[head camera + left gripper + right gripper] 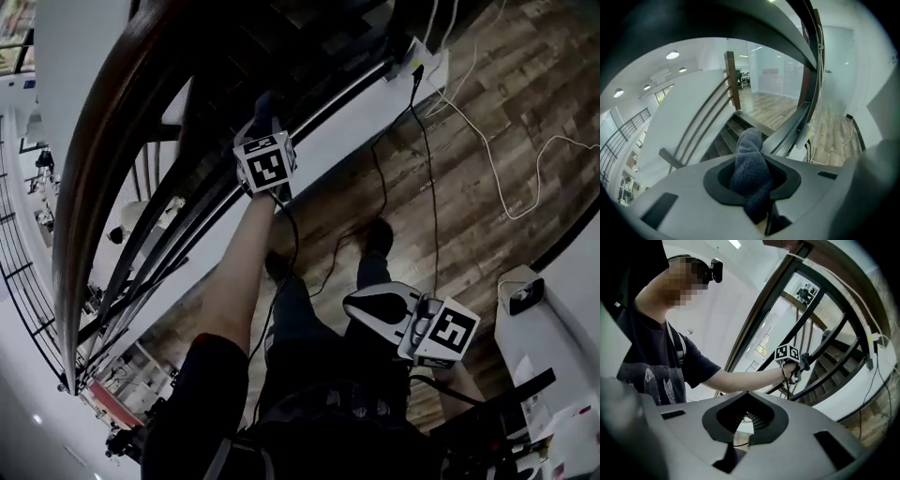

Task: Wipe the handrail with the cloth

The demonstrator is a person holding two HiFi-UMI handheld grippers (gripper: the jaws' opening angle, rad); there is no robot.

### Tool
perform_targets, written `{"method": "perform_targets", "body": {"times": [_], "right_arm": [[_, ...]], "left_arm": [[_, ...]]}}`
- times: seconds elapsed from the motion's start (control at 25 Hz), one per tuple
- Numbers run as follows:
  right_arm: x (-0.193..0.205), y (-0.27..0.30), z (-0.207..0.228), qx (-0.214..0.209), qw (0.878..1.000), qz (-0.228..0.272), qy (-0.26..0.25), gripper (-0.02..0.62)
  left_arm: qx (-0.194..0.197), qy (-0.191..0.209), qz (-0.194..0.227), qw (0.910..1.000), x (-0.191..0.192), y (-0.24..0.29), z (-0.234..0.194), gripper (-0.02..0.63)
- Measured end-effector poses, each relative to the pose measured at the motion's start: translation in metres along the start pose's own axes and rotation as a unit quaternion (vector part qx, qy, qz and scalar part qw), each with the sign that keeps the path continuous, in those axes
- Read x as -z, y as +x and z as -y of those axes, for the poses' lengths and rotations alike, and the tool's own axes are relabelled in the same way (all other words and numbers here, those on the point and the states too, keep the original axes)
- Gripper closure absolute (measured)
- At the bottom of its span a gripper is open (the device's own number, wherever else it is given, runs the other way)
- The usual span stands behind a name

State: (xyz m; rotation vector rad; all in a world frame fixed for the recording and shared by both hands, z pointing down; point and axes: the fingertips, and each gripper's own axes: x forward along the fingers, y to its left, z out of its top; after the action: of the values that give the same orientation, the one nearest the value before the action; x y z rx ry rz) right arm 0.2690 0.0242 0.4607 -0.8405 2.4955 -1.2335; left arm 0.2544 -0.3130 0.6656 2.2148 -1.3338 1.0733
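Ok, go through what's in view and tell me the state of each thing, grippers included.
Left gripper: shut on the grey cloth, raised beside the railing.
Grey cloth: bunched, tip sticking out past the jaws.
Right gripper: shut, empty, held low.
Handrail: cloth not on it.

A wooden plank floor (469,244) fills the right of the head view, with a black cable (427,169), a looping white cable (490,159) and the person's dark shoe (378,234) on it.
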Motion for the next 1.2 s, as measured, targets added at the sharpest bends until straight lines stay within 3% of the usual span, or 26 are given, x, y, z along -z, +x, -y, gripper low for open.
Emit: {"method": "perform_targets", "body": {"times": [0.24, 0.48, 0.84, 0.92, 1.0, 1.12, 1.2], "right_arm": [[-0.011, -0.062, 0.027, 0.028, 0.999, 0.029, 0.025, 0.591], [-0.023, -0.079, 0.041, 0.073, 0.996, 0.049, 0.022, 0.592], [-0.022, -0.086, 0.044, 0.129, 0.988, 0.059, 0.056, 0.591], [-0.024, -0.085, 0.043, 0.137, 0.988, 0.053, 0.053, 0.591], [-0.029, -0.086, 0.04, 0.139, 0.988, 0.044, 0.049, 0.592], [-0.048, -0.085, 0.034, 0.134, 0.99, 0.04, 0.035, 0.592], [-0.056, -0.085, 0.031, 0.135, 0.99, 0.034, 0.022, 0.592]], "left_arm": [[0.036, 0.035, -0.01, 0.9987, -0.064, 0.056, 0.096, 0.514], [0.078, 0.058, 0.002, 0.9953, -0.111, 0.098, 0.176, 0.514], [0.142, 0.142, 0.007, 0.9796, -0.163, 0.124, 0.28, 0.514], [0.18, 0.124, 0.017, 0.9757, -0.168, 0.103, 0.291, 0.514], [0.224, 0.09, 0.068, 0.968, -0.186, 0.054, 0.3, 0.514], [0.284, -0.001, 0.196, 0.9386, -0.252, -0.039, 0.297, 0.514], [0.302, -0.069, 0.252, 0.9169, -0.294, -0.072, 0.289, 0.514]]}}
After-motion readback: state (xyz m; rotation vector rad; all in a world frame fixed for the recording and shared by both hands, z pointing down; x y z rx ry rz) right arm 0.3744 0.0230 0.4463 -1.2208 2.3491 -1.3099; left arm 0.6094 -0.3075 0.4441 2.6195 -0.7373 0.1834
